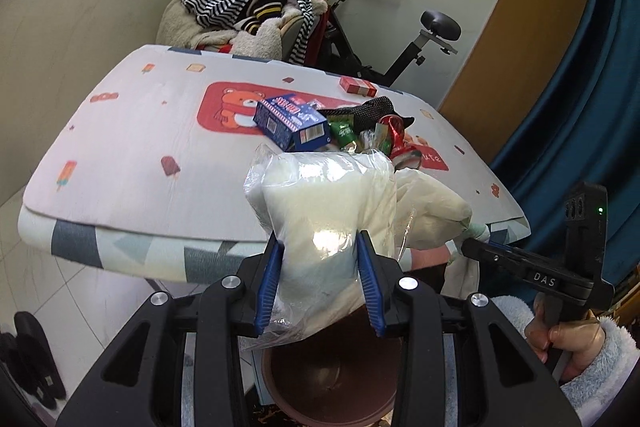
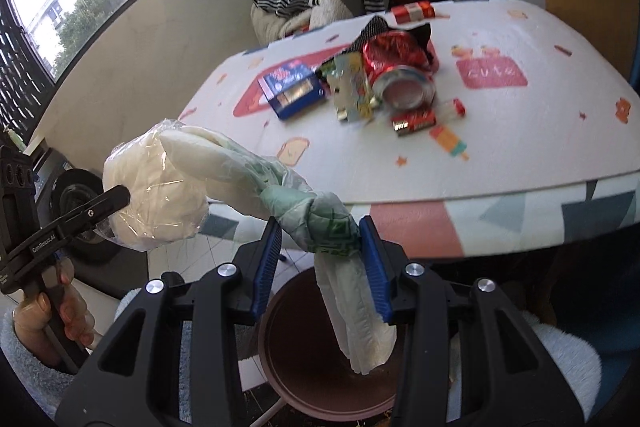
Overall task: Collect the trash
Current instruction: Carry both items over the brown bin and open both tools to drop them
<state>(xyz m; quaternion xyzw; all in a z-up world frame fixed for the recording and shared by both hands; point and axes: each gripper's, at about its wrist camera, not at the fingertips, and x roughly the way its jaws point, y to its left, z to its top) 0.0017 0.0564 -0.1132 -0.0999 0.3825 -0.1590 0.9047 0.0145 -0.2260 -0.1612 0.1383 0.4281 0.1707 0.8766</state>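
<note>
**Bag held w/ both grippers above bin**

Left hand-held gripper (image 1: 320, 279) partly closed, pinching the fat end of the white plastic bag (image 1: 324, 203). Right hand-held gripper (image 2: 320, 259) partly closed on the bag's knotted neck, tail hanging down. Two-point hold prob. keeps the bag stretched and steady over the brown bin (image 2: 320, 359) below the counter (image 1: 120, 155) near edge. More trash on counter, far side: blue box (image 1: 290, 123), red can (image 2: 400, 71), wrappers. Bag contents unclear; bin mostly hidden by grippers.

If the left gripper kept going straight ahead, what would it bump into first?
Apart from the plastic bag the left gripper holds, probably the table's near edge, though depth is hard to judge.
</note>
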